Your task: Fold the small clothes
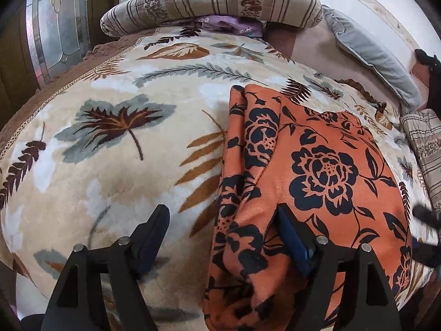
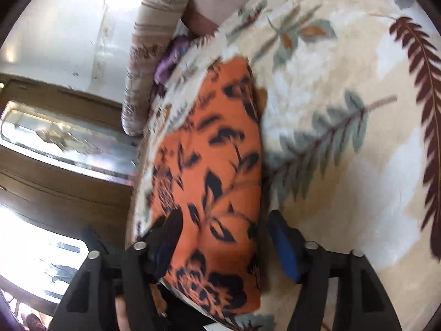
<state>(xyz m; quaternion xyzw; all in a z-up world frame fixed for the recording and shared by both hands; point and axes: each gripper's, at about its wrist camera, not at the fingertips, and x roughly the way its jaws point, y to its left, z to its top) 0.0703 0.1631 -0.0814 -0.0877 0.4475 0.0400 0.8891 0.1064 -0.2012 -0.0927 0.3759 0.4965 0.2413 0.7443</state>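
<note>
Here, both hand-held grippers (image 1: 220, 226) (image 2: 223, 229) angled down, agape.

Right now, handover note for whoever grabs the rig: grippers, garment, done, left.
Left gripper: open, jaws astride the left edge of the orange floral garment, nothing pinched.
Right gripper: open, jaws either side of the garment's near end, not clamped; that view is blurred.
Garment lies on the leaf-print blanket, already folded into a narrow stack, layered edges showing on its left side.
Left to do: probably one more fold, or squaring the edges. Striped quilt roll lies at the far end of the bed, untouched.
</note>
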